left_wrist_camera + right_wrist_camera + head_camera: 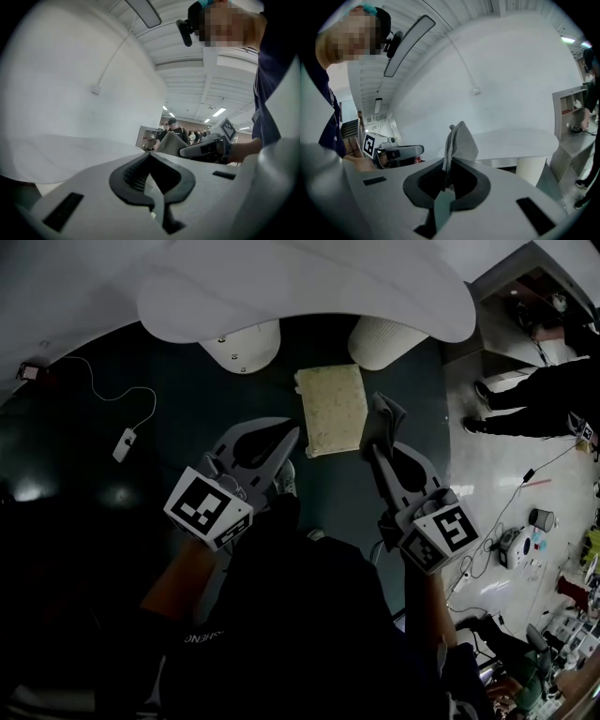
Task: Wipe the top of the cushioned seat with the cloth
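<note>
Clamping the cloth (458,139) between shut jaws, right gripper (374,448) at the right edge of the seat (331,410), left gripper (290,435) empty, jaws together, near seat's left edge, 2 grippers apart.

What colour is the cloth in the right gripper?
Grey cloth; the right gripper view shows it best.

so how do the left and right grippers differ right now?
Load: the right gripper is shut on the gray cloth, which sticks up past its tips. The left gripper is shut with nothing between its jaws.
Position: in the head view the left gripper is to the left of the cushioned seat and the right gripper is at the seat's right edge.
Shared: both are closed and point toward the white table.
</note>
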A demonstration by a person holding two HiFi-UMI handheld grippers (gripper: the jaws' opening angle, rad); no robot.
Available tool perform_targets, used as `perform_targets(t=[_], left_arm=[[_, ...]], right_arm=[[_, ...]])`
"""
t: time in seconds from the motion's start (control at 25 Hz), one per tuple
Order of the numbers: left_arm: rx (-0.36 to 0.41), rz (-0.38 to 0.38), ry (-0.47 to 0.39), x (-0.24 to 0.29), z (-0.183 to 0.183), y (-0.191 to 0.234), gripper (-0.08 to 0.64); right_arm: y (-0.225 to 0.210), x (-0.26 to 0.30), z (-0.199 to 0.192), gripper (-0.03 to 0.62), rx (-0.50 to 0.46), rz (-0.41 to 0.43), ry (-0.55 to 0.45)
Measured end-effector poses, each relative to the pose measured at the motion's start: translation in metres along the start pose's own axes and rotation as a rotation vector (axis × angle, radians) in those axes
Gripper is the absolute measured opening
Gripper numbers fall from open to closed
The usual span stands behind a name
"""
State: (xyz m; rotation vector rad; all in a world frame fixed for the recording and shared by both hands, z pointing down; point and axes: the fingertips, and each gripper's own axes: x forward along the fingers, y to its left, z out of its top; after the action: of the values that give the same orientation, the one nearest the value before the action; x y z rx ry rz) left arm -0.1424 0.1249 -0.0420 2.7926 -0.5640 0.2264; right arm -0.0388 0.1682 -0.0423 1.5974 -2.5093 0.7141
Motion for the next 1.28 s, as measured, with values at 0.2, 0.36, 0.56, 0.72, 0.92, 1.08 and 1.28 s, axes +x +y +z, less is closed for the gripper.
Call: perform_targets(t=[0.2, 0.36, 0.56, 0.72, 0.92, 1.08, 1.28], left_arm=[[-0.011, -0.010, 0.010, 0.016, 0.005, 0.050, 0.008], [-0.023, -0.009, 0.013, 0.026, 0.008, 0.080, 0.008], [-0.047, 0.006, 0.018, 0.024, -0.004, 0.109, 0.008], [-0.069, 0.022, 0.034, 0.037, -0.015, 0.126, 0.008], [-0.110, 0.065, 0.059, 0.065, -0.037, 0.141, 0.008], [-0.131, 0.111, 0.078, 0.081, -0.058, 0.152, 0.008], [-0.168, 0.186, 0.111, 0.110, -0.095, 0.170, 0.008]], right_arm=[[-0.019, 0.049, 0.005, 0.032, 0.013, -0.022, 0.036], [-0.028, 0.077, 0.015, 0.032, 0.011, -0.029, 0.052], [-0.027, 0.108, 0.007, 0.032, -0.023, -0.016, 0.095], [-0.041, 0.128, 0.000, 0.032, -0.039, -0.005, 0.135], [-0.075, 0.149, -0.011, 0.032, -0.059, 0.028, 0.179], [-0.097, 0.167, -0.028, 0.032, -0.083, 0.075, 0.210], [-0.131, 0.194, -0.058, 0.032, -0.088, 0.129, 0.268]])
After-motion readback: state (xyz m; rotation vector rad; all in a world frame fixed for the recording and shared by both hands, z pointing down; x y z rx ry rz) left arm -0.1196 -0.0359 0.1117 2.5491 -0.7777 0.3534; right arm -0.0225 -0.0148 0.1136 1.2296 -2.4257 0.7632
